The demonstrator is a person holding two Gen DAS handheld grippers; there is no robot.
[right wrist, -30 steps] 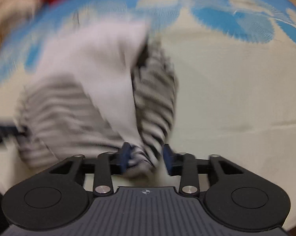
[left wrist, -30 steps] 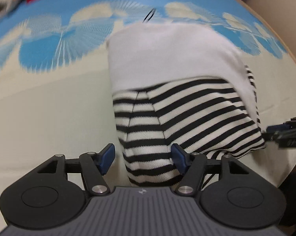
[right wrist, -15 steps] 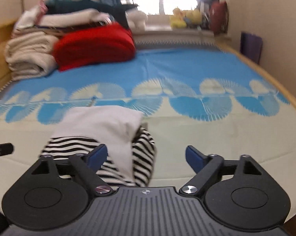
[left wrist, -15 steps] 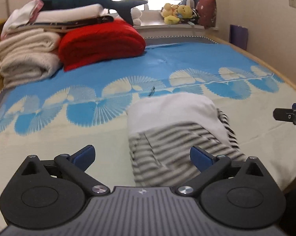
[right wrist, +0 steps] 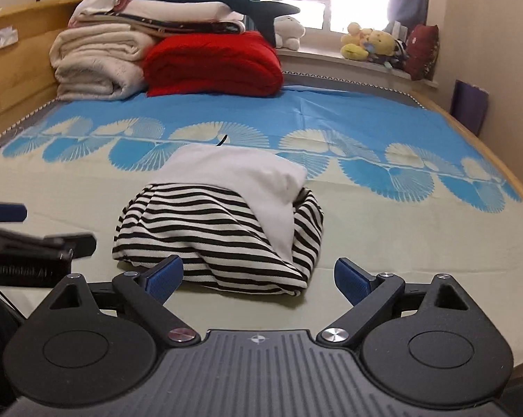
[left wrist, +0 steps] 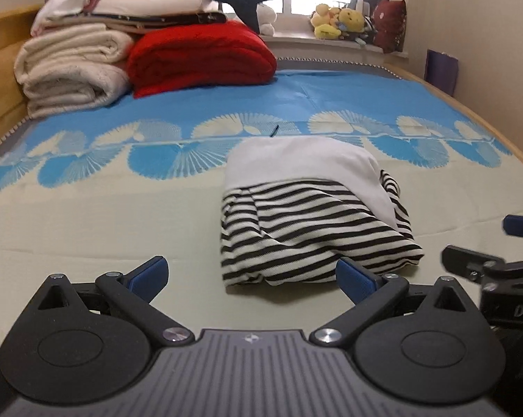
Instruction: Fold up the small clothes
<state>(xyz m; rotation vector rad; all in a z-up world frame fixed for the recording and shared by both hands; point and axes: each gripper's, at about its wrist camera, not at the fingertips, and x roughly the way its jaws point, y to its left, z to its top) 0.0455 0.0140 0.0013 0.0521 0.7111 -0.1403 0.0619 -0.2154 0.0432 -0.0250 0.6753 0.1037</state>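
Between the blue-padded fingers of the left gripper (left wrist: 251, 276) nothing is held: its jaws stand spread wide over bare cream bedcover, and the near left corner of the folded black-and-white striped knit garment with a plain white panel (left wrist: 310, 222) lies just ahead, a little right of that gripper's centre line. The right gripper (right wrist: 258, 276) is likewise spread and empty, with the same bundle (right wrist: 223, 222) just ahead and a little left of its centre.

So the garment sits between the two grippers, just beyond both, on the cream part of the blue-and-cream fan-patterned bedspread (left wrist: 87, 215). Neither hand is clearly the nearer. The bundle's long axis appears to run away from the grippers toward the folded red blanket (left wrist: 199, 57) and the stacked cream towels (left wrist: 70, 69) at the head of the bed, striped end near, white end far.

My judgement: the fold looks done or nearly so, slightly lumpy at the right edge. Any tidying would mean reaching forward and inward from either side.
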